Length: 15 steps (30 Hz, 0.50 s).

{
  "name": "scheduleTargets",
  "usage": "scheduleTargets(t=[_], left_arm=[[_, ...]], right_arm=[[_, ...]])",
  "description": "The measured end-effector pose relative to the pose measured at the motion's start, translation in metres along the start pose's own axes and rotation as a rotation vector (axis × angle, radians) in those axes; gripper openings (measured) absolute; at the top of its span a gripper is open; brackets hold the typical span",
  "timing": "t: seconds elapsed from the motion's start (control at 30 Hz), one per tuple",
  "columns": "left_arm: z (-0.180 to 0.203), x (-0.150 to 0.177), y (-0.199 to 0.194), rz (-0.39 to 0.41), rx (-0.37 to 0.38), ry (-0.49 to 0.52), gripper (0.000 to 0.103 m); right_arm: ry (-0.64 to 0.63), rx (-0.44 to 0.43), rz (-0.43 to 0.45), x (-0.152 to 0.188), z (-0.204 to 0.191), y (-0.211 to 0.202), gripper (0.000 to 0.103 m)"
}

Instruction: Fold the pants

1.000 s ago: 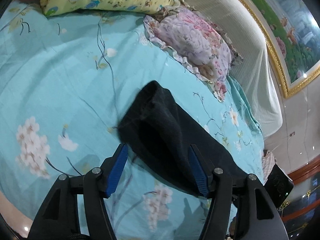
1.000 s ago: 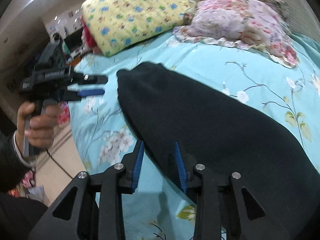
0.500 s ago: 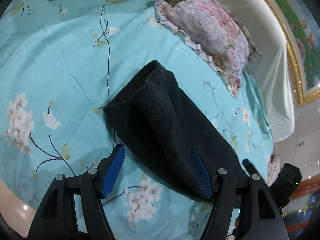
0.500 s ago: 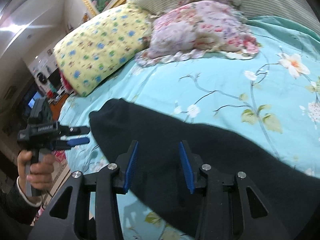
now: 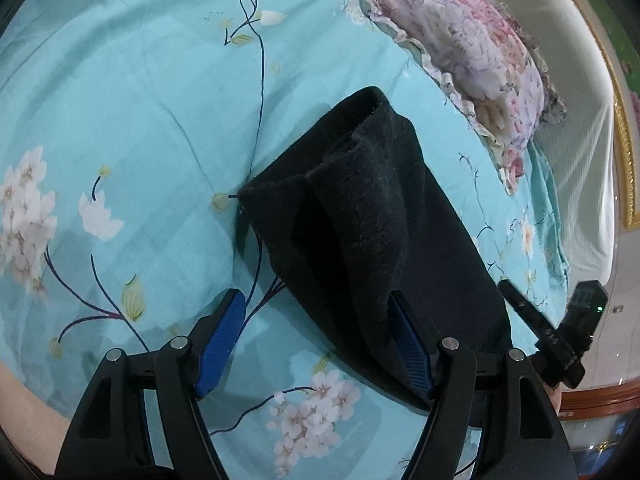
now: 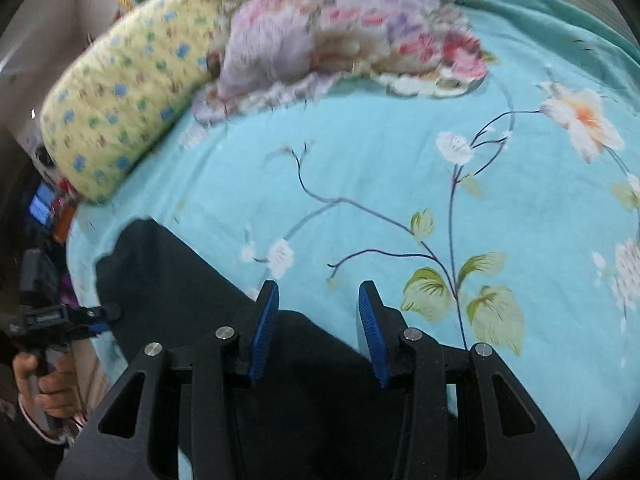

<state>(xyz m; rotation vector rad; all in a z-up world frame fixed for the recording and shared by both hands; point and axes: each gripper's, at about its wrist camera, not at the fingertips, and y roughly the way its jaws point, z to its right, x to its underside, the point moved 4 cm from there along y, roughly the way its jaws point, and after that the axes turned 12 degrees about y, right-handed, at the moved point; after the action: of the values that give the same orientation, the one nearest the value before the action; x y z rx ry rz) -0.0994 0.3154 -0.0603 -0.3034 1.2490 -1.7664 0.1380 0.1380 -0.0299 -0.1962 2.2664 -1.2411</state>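
Observation:
Black pants point(image 5: 360, 220) lie stretched across the turquoise flowered sheet point(image 5: 120, 120), their narrow end folded over on itself. My left gripper point(image 5: 316, 296) hovers over the near side of that end with its jaws opening. One pad is above the cloth and one above the sheet, neither pressing. My right gripper point(image 6: 319, 286) stands open over the far edge of the pants point(image 6: 180, 280), gripping nothing. At the left of the right wrist view a hand point(image 6: 52, 380) holds the left gripper point(image 6: 108, 316) by the pants' end. The right gripper point(image 5: 508, 290) shows at the left wrist view's right edge.
A pink floral pillow point(image 5: 472, 40) and a yellow dotted pillow point(image 6: 120, 92) lie at the head of the bed against a cream headboard point(image 5: 580, 120). The bed's edge drops to the floor beside the left hand. Open sheet point(image 6: 400, 180) spreads beyond the pants.
The left gripper has sunk closer to the pants' folded end and its jaws have widened. The right gripper has swept sideways along the pants to their far edge, its jaws a little wider.

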Motion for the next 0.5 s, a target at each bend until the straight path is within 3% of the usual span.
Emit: scheduleTargets(t=[0.17, 0.33, 0.43, 0.5], left_arm=[[0.002, -0.006, 0.004, 0.015, -0.009, 0.025, 0.069], [0.004, -0.011, 0.007, 0.037, -0.019, 0.054, 0.063], [0.007, -0.013, 0.011, 0.058, -0.035, 0.083, 0.053], [0.011, -0.015, 0.013, 0.073, -0.046, 0.112, 0.045]], right_arm=[[-0.155, -0.028, -0.098, 0.015, -0.022, 0.019, 0.043], [-0.338, 0.021, -0.153, 0.033, -0.037, 0.026, 0.043], [-0.386, 0.039, -0.171, 0.035, -0.037, 0.028, 0.043], [-0.347, 0.028, -0.195, 0.030, -0.034, 0.033, 0.043]])
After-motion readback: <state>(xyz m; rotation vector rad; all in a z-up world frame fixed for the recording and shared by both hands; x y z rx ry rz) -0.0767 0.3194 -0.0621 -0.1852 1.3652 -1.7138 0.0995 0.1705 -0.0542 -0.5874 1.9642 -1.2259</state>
